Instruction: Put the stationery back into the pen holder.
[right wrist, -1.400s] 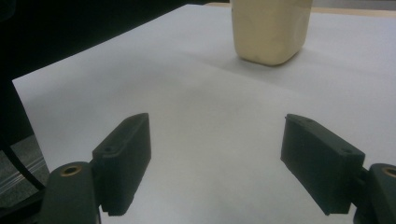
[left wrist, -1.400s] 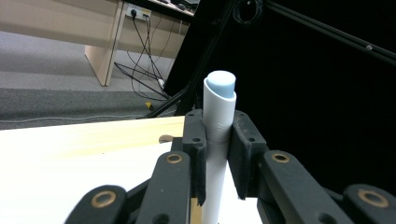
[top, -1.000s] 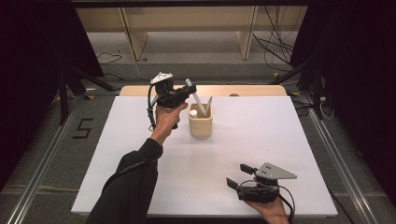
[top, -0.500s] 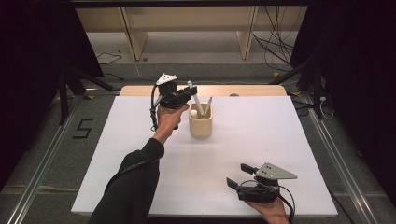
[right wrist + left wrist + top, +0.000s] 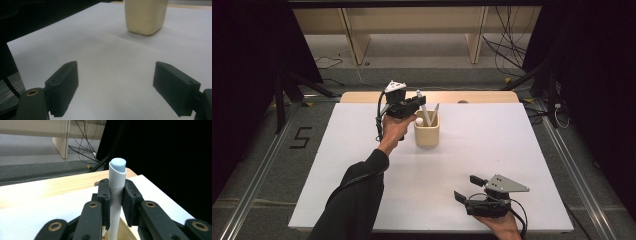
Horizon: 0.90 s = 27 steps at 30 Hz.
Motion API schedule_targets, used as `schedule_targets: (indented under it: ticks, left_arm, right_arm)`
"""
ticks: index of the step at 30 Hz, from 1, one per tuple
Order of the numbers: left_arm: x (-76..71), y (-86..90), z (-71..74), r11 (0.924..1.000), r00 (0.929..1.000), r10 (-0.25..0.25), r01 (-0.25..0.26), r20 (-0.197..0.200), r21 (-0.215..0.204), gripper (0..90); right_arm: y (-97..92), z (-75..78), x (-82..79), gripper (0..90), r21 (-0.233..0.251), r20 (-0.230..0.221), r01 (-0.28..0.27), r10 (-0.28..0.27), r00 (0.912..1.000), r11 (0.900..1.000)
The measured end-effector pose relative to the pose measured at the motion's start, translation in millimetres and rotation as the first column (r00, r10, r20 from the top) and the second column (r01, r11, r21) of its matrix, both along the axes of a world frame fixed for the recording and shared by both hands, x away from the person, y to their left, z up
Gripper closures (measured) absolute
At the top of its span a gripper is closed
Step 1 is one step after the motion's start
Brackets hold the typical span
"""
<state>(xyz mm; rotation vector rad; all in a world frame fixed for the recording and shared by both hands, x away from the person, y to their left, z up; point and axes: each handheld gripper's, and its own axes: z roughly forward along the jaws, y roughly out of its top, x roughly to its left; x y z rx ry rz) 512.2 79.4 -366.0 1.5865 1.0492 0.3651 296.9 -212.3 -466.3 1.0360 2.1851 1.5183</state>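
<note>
work looks to be about midway, going by how things lie: the left claw (image 5: 418,102) is clenched on a white pen (image 5: 117,192) with a pale blue cap, its pads pinching the barrel just under the cap, and the pen's lower end runs down inside the cream holder (image 5: 427,134). whether it is going in or coming out i can't say from here. either way the pen has neither been let go nor lifted clear of the rim, so that step is left to finish.

the holder stands upright near the far middle of the white worktop (image 5: 532,150). besides the gripped pen it has a second slim pen (image 5: 435,113) leaning toward its right side, and something small, white and rounded (image 5: 419,120) at the left of its mouth (too small to name).

the right claw (image 5: 469,189) rests low at the near edge, well apart from the holder, released. its jaws have just been opening and stand wide with only bare worktop between them, so it seems to be waiting its turn.
</note>
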Motion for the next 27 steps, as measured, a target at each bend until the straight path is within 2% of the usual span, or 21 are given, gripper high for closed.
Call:
schedule_targets:
  ticks: [4,9,14,17,22,27]
  left_arm:
    - [0.2,-2.9,-2.9,0.9997,0.9999,-0.009,0.009,-0.009,0.022,77.2]
    - [1.3,-2.7,-4.1,0.9998,0.9998,-0.005,0.006,-0.022,0.019,75.7]
    - [0.0,2.0,-2.3,0.9998,0.9992,0.009,-0.009,-0.038,0.021,50.2]
    - [-2.1,7.4,0.6,0.9994,0.9984,0.030,-0.030,-0.048,0.015,39.3]
    - [-6.9,16.4,5.2,0.9989,0.9974,0.047,-0.047,-0.055,-0.003,33.8]
    - [-15.5,25.5,7.6,0.9990,0.9970,0.033,-0.035,-0.070,-0.027,30.3]
  right_arm:
    - [0.1,-0.1,0.1,21.1,0.002,-0.003,-0.001,0.001,1.0000,1.0000]
    - [0.2,-0.3,0.2,21.1,0.003,-0.007,-0.001,0.001,1.0000,1.0000]
    - [-0.1,-0.5,0.5,21.3,0.008,-0.010,0.000,0.000,0.9999,1.0000]
    - [-0.2,-0.8,0.6,21.3,0.008,-0.014,0.003,-0.003,0.9999,1.0000]
    - [0.5,-1.4,0.9,21.5,0.005,-0.014,0.005,-0.005,0.9999,1.0000]
    - [0.5,-1.1,0.2,21.5,0.003,-0.013,0.006,-0.006,0.9999,1.0000]
